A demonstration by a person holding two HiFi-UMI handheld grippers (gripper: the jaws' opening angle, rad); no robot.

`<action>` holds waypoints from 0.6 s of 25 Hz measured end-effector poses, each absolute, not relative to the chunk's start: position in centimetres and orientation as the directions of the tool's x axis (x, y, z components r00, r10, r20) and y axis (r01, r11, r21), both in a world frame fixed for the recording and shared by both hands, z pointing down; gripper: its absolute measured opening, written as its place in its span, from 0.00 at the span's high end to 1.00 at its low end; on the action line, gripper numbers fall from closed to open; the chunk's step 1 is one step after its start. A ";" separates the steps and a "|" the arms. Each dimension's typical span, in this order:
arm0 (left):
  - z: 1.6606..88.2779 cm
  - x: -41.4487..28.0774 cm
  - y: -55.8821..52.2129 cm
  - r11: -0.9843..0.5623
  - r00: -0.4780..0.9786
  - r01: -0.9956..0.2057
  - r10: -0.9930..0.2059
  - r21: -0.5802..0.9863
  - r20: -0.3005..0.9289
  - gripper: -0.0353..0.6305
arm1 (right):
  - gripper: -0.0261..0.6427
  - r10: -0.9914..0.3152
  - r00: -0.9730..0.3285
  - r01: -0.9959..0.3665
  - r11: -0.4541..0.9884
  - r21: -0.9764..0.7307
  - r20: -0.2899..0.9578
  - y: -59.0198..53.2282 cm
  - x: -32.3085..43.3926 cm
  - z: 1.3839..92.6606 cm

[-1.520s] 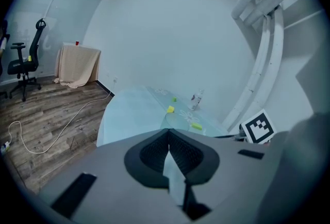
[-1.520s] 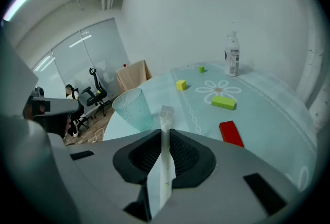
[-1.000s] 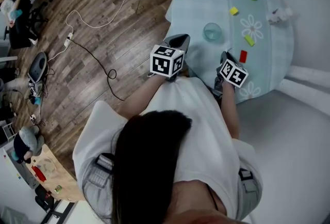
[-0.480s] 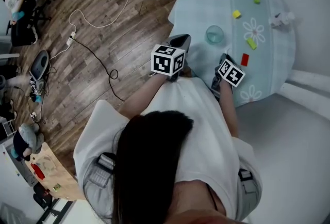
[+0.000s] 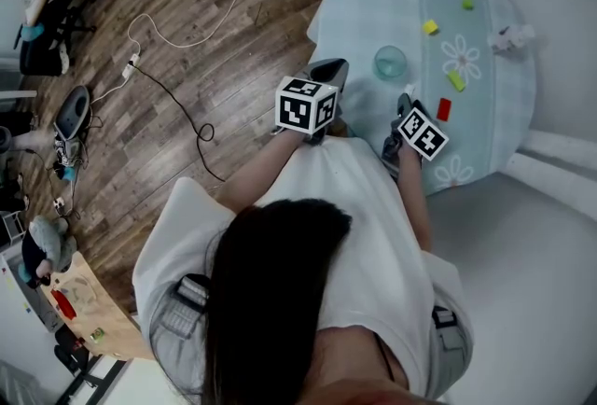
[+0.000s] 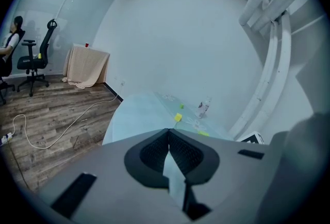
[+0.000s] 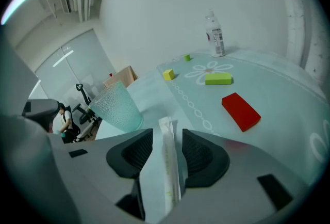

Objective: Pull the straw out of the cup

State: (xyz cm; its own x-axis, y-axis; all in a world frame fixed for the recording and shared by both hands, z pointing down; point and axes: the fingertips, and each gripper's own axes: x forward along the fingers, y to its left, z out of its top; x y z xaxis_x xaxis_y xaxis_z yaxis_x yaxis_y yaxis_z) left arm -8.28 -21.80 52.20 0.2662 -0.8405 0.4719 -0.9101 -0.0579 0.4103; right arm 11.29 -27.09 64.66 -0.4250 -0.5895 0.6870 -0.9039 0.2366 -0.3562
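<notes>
The right tool (image 7: 167,136) stands with its jaws apart, having just been opening, and the paper-wrapped straw (image 7: 168,166) lies lengthwise in the gap between them, with a sliver of space on either side, so the pads do not press on it. The straw is outside the cup (image 7: 116,107), a clear, textured tumbler that stands upright on the pale blue surface (image 7: 289,99), just beyond the jaws and towards the left of the right gripper view. Further back on the cloth lie a red block (image 7: 241,111), a green block (image 7: 218,79), a yellow block (image 7: 168,74) and a small bottle (image 7: 215,36), all well apart from the cup. In the head view the cup (image 5: 390,62) sits between the two tools, in the upper right of the frame. The left tool (image 6: 169,134) has its jaws together with nothing between them, held over the near edge of the surface.
</notes>
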 end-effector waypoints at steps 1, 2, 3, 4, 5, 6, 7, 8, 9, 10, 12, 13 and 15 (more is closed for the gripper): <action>52.1 -8.3 -21.8 -0.058 0.266 -0.909 -0.842 0.412 0.469 0.93 | 0.71 -0.597 -0.431 -0.900 0.228 -0.372 0.677 -27.2 11.3 64.4; 52.1 -8.3 -21.9 -0.058 0.266 -0.909 -0.843 0.413 0.467 0.93 | 0.70 -0.601 -0.435 -0.897 0.227 -0.379 0.671 -27.4 11.2 64.1; 52.0 -8.3 -22.0 -0.058 0.266 -0.909 -0.844 0.414 0.465 0.93 | 0.68 -0.601 -0.438 -0.896 0.232 -0.379 0.669 -27.5 11.2 64.0; 51.9 -8.3 -22.0 -0.060 0.266 -0.909 -0.845 0.413 0.464 0.93 | 0.67 -0.599 -0.441 -0.895 0.238 -0.377 0.669 -27.5 11.2 63.9; 51.8 -8.2 -22.1 -0.063 0.268 -0.909 -0.845 0.411 0.463 0.93 | 0.66 -0.597 -0.442 -0.895 0.241 -0.376 0.669 -27.4 11.2 63.8; 51.8 -8.1 -22.1 -0.068 0.271 -0.910 -0.844 0.408 0.462 0.93 | 0.65 -0.596 -0.444 -0.894 0.242 -0.378 0.669 -27.3 11.2 63.7; 51.7 -7.9 -22.1 -0.074 0.274 -0.911 -0.843 0.405 0.462 0.93 | 0.65 -0.596 -0.447 -0.892 0.244 -0.380 0.667 -27.1 11.2 63.5; 51.6 -7.7 -22.0 -0.080 0.278 -0.912 -0.842 0.402 0.462 0.93 | 0.65 -0.597 -0.452 -0.890 0.248 -0.384 0.663 -27.0 11.2 63.3; 51.6 -7.6 -22.0 -0.086 0.281 -0.913 -0.841 0.399 0.463 0.93 | 0.64 -0.599 -0.458 -0.887 0.253 -0.387 0.657 -27.0 11.2 63.0; 51.5 -7.4 -22.0 -0.090 0.283 -0.914 -0.840 0.395 0.463 0.93 | 0.64 -0.603 -0.463 -0.884 0.258 -0.391 0.650 -26.9 11.3 62.7; 51.4 -7.0 -21.8 -0.101 0.287 -0.916 -0.839 0.388 0.461 0.93 | 0.64 -0.616 -0.472 -0.878 0.262 -0.400 0.631 -26.9 11.5 61.8; 51.3 -6.8 -21.7 -0.106 0.290 -0.917 -0.839 0.384 0.461 0.93 | 0.63 -0.626 -0.475 -0.875 0.263 -0.406 0.619 -26.9 11.6 61.2; 51.3 -6.4 -21.4 -0.115 0.296 -0.918 -0.837 0.381 0.460 0.93 | 0.63 -0.645 -0.486 -0.867 0.269 -0.419 0.591 -26.8 11.7 60.0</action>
